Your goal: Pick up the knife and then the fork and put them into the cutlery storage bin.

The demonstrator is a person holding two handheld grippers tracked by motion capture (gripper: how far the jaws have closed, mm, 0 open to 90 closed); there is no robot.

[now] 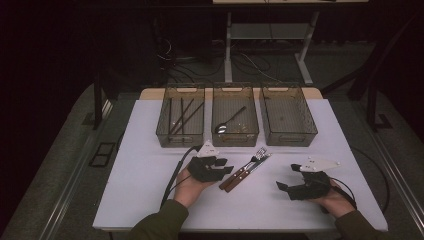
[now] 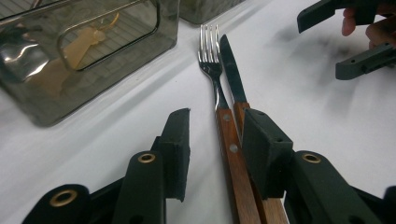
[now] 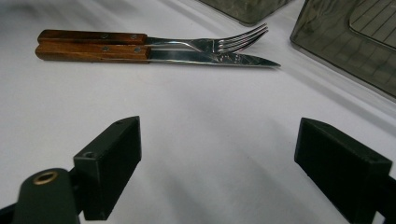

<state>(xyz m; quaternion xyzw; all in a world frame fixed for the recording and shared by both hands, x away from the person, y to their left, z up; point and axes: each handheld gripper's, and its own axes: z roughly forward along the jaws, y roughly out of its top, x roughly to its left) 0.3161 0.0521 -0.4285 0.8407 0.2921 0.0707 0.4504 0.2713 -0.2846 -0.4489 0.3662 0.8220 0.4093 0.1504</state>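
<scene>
A fork (image 1: 255,158) and a knife (image 1: 262,162), both with wooden handles, lie side by side on the white table (image 1: 150,180). My left gripper (image 1: 226,167) sits low at their handle ends, open. In the left gripper view, the fork (image 2: 209,60) handle runs between the jaws of my left gripper (image 2: 217,149), and the knife (image 2: 232,70) handle passes under the right-hand jaw. My right gripper (image 1: 287,177) hovers right of the cutlery, wide open and holding nothing. In its own view my right gripper (image 3: 219,158) faces the fork (image 3: 210,44) and knife (image 3: 210,57) across bare table.
Three translucent grey bins stand in a row at the back. The left bin (image 1: 165,140) holds dark chopsticks (image 1: 182,115), the middle bin (image 1: 235,140) a spoon (image 1: 231,121), and the right bin (image 1: 290,139) looks empty. Cables trail from both grippers.
</scene>
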